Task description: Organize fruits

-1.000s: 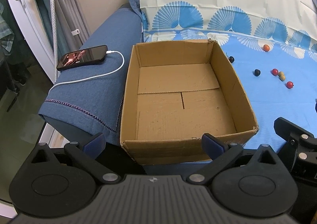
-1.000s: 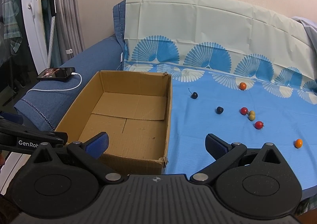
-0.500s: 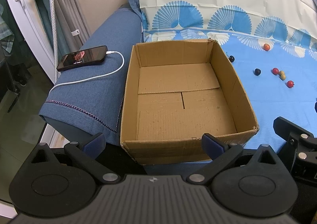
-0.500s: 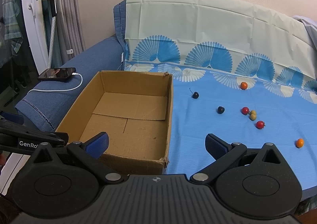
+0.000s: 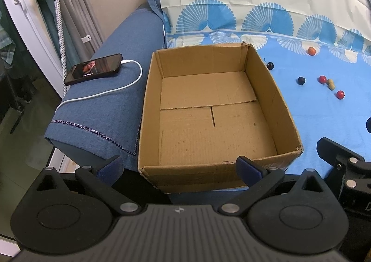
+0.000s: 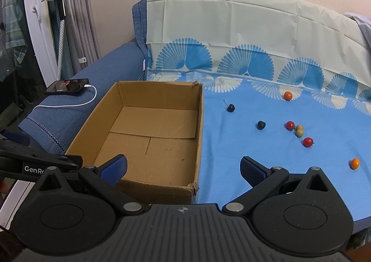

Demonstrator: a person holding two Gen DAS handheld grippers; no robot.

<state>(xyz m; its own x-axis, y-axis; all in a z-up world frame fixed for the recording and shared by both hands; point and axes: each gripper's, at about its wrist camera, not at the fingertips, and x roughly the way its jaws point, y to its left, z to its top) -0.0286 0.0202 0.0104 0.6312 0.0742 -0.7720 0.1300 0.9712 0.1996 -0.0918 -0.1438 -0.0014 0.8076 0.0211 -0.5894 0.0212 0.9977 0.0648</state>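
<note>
Small round fruits (image 6: 289,125) red, orange, dark, scattered on blue sheet (image 6: 231,150), cardboard box (image 5: 208,122) bare inside, left tool (image 5: 179,166) and right tool (image 6: 184,166) both spread wide, holding nothing

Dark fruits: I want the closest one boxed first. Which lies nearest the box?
The stemmed dark fruit, farther back, close to the box; the other dark fruit lies farther right.

White print "GenRo", cut off, on left tongs' (image 6: 41,164) black arm. Phone (image 6: 67,85) screen text illegible.
</note>
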